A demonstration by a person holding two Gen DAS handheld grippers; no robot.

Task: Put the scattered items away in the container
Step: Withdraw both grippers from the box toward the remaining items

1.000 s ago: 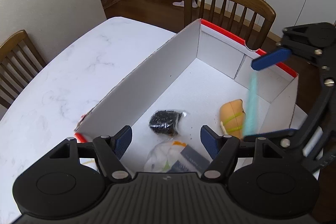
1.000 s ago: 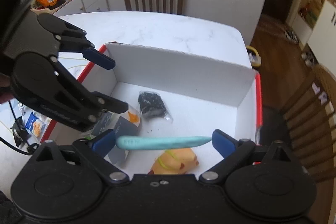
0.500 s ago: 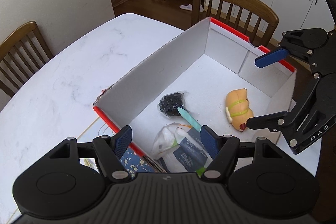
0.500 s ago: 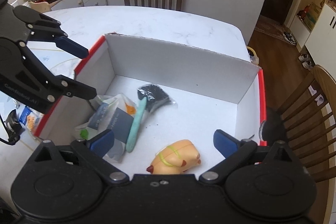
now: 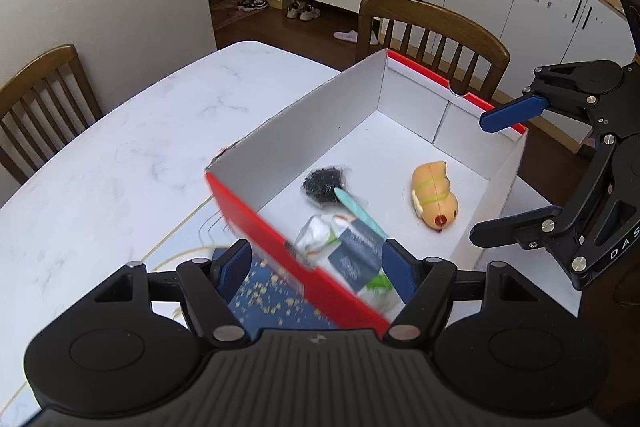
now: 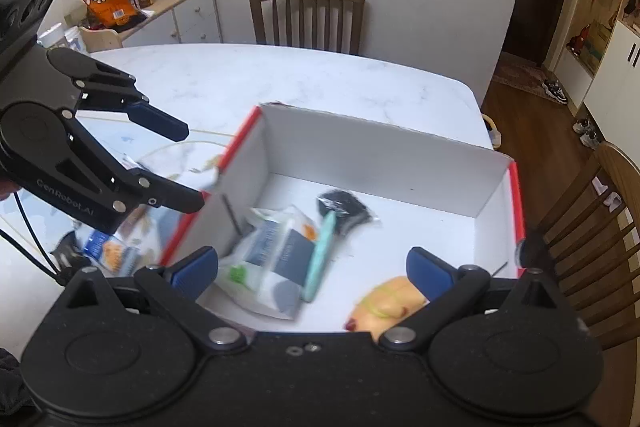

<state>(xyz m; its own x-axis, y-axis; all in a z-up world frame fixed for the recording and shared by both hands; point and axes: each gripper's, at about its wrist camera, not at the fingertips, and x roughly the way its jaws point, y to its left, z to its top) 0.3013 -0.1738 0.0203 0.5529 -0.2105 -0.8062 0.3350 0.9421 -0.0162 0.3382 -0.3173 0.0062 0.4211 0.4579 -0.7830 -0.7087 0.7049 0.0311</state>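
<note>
**Ana:** Box sat open on the white table, red outside and white inside. Four things lay on its floor: a teal pen resting on a black mesh bundle, a crinkled packet at the near end, and a tan toy apart from the rest on the other side.

**Ben:** So which step was in hand?

**Ana:** I judged it the gap between one drop and the next pick. Neither claw carried anything, and both were above the box rather than in it.

**Ben:** How did the claws stand?

**Ana:** The right claw was spread wide, nothing between its blue pads, touching nothing. The left claw was just as wide and also bare, hovering over the box's near red edge.

**Ben:** Anything left outside?

**Ana:** From the right-hand camera, a small blue and orange snack pack lay on the table just beside the box's end wall, below the left claw, with some dark bits near it too blurred to name. A blue speckled sheet lay under that corner as well.

**Ben:** And the next move?

**Ana:** My guess: the left claw, being nearer, would swing out past the wall, come down over the pack, and close on it. It looked thin and flat, so the pads would need to catch an edge.
</note>
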